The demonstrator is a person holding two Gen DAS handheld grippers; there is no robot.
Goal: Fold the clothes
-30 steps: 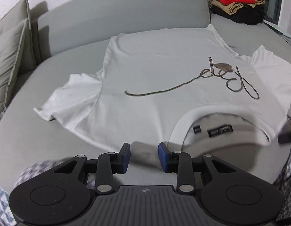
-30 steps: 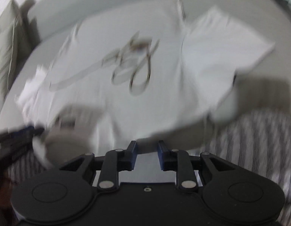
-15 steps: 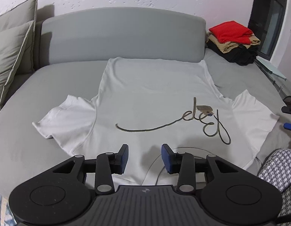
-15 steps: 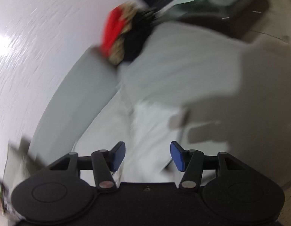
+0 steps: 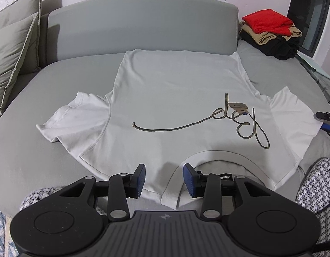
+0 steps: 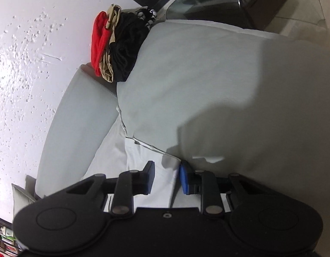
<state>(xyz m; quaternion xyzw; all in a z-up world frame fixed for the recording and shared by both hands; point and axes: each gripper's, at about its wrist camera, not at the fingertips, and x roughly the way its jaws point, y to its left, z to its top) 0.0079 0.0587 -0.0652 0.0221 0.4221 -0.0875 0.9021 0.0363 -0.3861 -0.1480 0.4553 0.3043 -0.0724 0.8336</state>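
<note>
A white T-shirt (image 5: 175,98) with a dark script print lies flat, face up, on the grey sofa seat (image 5: 25,150), collar toward me. My left gripper (image 5: 163,178) is open and empty, just above the near shoulder beside the collar. My right gripper (image 6: 166,177) is open, turned on its side, its jaws standing either side of the edge of the shirt's right sleeve (image 6: 143,156). The right gripper also shows at the right edge of the left wrist view (image 5: 327,122), next to that sleeve.
A stack of folded clothes, red on top of tan and black (image 5: 269,32), sits at the sofa's far right end. Grey cushions (image 5: 13,49) lean at the far left. A glass table and dark box (image 6: 261,2) stand beyond the sofa. Patterned fabric (image 5: 314,184) lies at the near edge.
My right gripper has swung from over the shirt's front to the right sleeve edge, turned sideways and opened wider. My left gripper has pulled back slightly and opened a little more.
</note>
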